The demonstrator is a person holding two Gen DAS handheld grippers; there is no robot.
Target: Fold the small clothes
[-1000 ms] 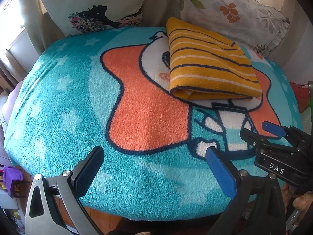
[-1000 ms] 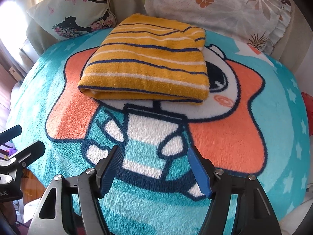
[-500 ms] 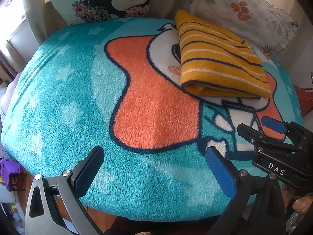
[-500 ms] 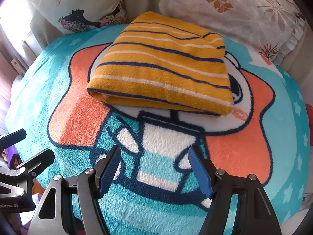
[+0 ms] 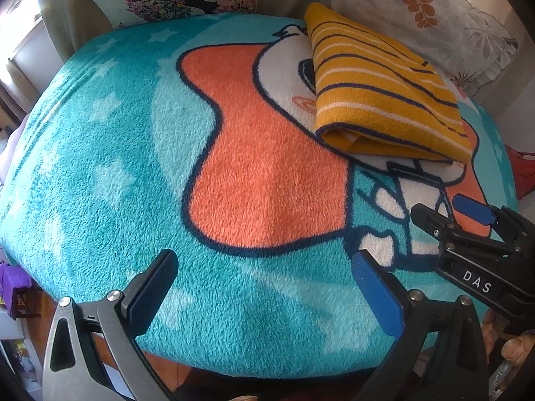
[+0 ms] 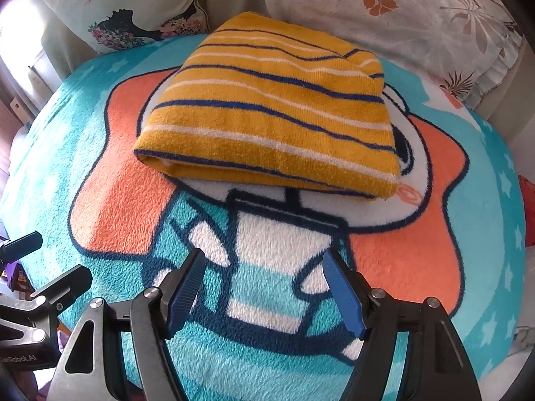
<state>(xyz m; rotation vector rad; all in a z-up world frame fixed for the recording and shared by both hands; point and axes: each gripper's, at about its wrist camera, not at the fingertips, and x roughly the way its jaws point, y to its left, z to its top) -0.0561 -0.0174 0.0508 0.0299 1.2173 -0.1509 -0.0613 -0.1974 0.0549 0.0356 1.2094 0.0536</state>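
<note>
A folded yellow garment (image 6: 271, 110) with navy and white stripes lies flat on a teal cartoon blanket (image 6: 254, 304). In the left wrist view the garment (image 5: 381, 93) sits at the upper right. My right gripper (image 6: 264, 270) is open and empty, just above the blanket, a short way in front of the garment's near fold. My left gripper (image 5: 264, 267) is open and empty over the blanket's front part, well left of the garment. The right gripper also shows at the right edge of the left wrist view (image 5: 448, 214).
Two patterned pillows (image 6: 140, 10) (image 6: 418, 16) lean behind the blanket. The blanket's front edge (image 5: 234, 364) drops off to a wooden floor. A purple object (image 5: 15, 287) sits low at the left. Something red (image 5: 523, 173) lies beyond the blanket's right edge.
Both grippers have moved forward toward the garment, which now looks nearer and larger in both views. Both stay open. The garment has not moved.
</note>
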